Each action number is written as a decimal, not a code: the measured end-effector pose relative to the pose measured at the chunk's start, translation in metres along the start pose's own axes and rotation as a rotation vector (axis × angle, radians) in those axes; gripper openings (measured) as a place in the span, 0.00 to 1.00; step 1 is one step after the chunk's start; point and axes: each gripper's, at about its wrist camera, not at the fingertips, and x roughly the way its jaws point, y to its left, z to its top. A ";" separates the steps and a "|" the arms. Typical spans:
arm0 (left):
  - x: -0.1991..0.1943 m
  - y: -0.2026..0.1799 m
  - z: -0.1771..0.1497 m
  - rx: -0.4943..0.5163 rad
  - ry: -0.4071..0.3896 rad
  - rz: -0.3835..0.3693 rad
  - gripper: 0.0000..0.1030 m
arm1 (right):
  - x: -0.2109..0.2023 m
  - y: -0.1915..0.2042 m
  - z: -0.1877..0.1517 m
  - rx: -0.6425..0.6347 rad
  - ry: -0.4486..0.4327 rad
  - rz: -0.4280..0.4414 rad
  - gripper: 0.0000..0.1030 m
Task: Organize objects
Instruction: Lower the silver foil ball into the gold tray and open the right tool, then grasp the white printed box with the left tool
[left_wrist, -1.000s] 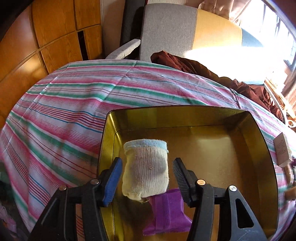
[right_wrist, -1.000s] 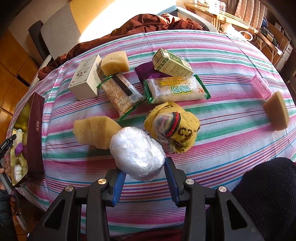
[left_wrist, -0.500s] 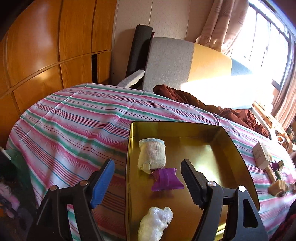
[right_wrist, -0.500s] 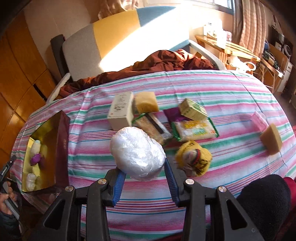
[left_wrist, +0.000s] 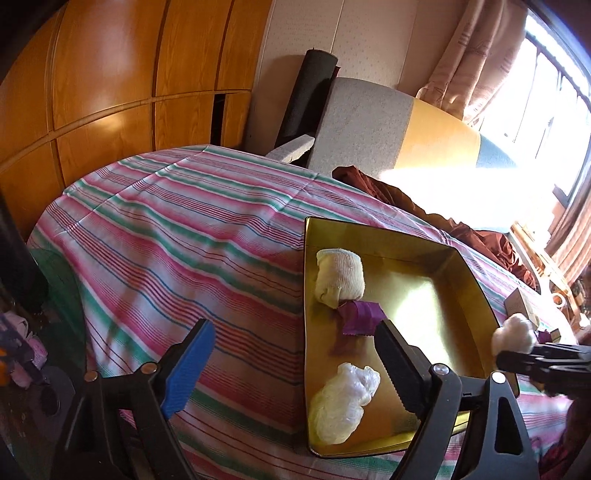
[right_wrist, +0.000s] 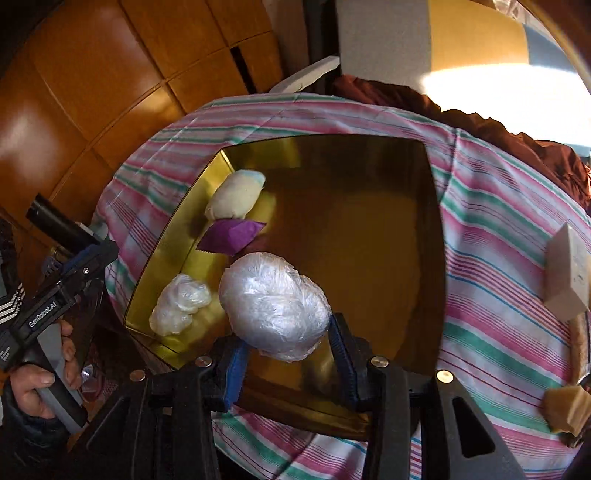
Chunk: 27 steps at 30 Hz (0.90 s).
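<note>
- The right gripper (right_wrist: 286, 352) pinches a plastic-wrapped ball (right_wrist: 275, 304) over the gold tray (right_wrist: 369, 229).
- The left gripper (left_wrist: 295, 363) is opening, with nothing inside.
- Next: lower the ball into a bare spot, then let go.

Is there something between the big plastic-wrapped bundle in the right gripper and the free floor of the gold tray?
Nothing visible does. The right gripper holds the bundle over the tray. The sock, purple packet and small bundle lie along the tray's left wall, and the left gripper stands off, its jaws opening.
</note>
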 end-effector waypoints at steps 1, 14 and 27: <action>0.000 0.003 -0.001 -0.008 0.003 0.004 0.86 | 0.011 0.007 0.002 -0.008 0.020 0.008 0.41; 0.005 0.014 -0.009 -0.030 0.030 0.061 1.00 | 0.066 0.048 -0.011 -0.085 0.110 0.081 0.88; -0.001 -0.010 -0.010 0.055 -0.005 0.080 1.00 | 0.010 0.019 -0.019 -0.046 -0.086 -0.081 0.97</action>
